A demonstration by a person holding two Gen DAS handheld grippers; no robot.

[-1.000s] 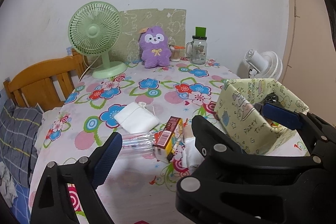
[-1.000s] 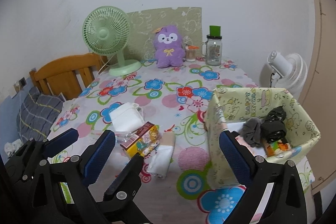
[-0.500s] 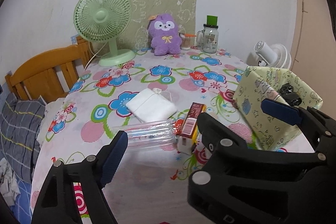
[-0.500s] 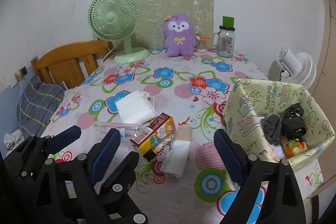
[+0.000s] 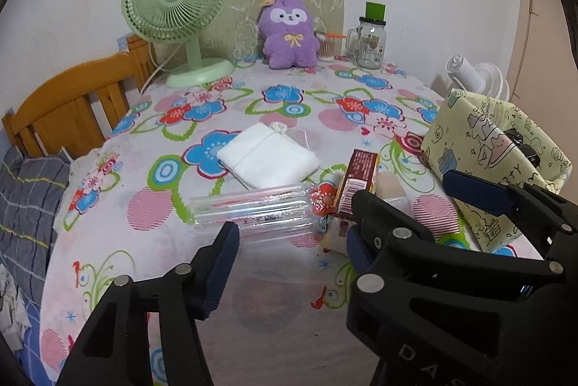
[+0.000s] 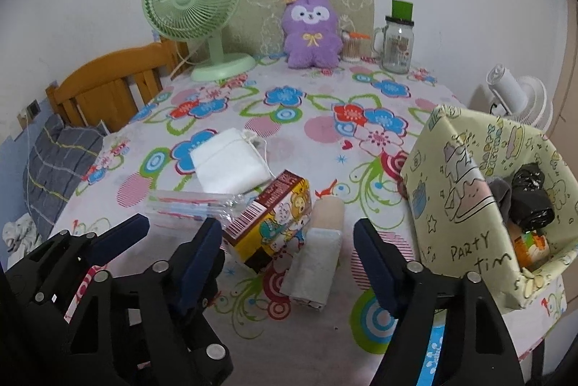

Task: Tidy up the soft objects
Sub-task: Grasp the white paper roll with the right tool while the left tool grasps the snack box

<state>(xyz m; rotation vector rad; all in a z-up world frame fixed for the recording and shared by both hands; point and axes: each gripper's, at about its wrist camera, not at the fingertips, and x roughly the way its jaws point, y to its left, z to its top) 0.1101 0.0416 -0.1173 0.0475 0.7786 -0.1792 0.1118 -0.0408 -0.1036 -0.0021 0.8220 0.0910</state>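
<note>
**Rolled towel lies dead ahead of the right hand-held gripper**

Rolled towel (image 6: 319,256) rests on the desk (image 6: 325,140), touching the snack box (image 6: 269,227) on its 9 o'clock side. We find its long axis running 12 to 6 o'clock, in line with the right hand-held gripper (image 6: 287,250), which stands wide open and empty, straddling it from above. The left hand-held gripper (image 5: 290,250), likewise open and empty, sits over the clear tube (image 5: 253,209). We judge the right nearer; the paper-wrapped bin (image 6: 469,191) lies at 2 o'clock.
</note>
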